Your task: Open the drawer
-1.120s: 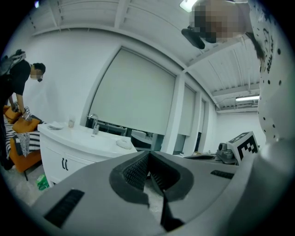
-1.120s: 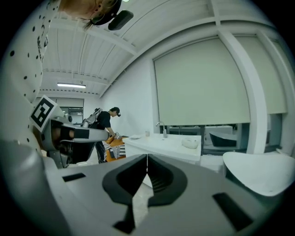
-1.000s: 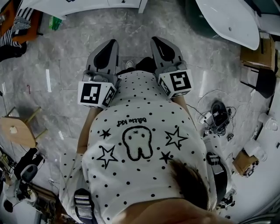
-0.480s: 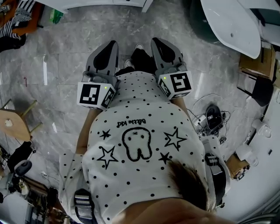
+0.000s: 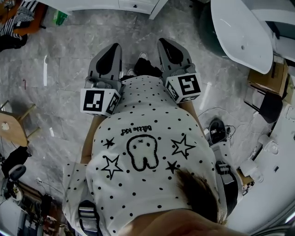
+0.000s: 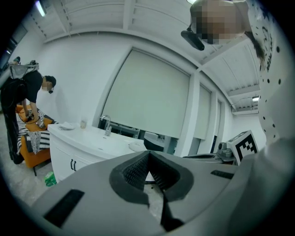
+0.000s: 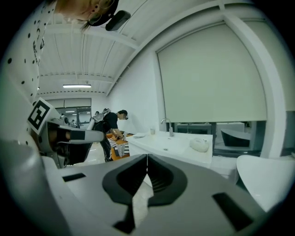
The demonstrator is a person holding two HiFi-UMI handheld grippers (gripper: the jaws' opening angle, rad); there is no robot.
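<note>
Drawer cabinet [image 5: 133, 4] stands well beyond the left claw [image 5: 117, 45] and right claw [image 5: 162, 41], both closed together, empty.

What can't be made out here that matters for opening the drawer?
1. Drawer: in the head view only a strip of white cabinet shows, cut off by the top edge.
2. Cabinet fronts: in the left gripper view the dark handles are too small to tell drawer from door.
3. Hands: hidden in the head view under the marker cubes and the dotted shirt.
</note>
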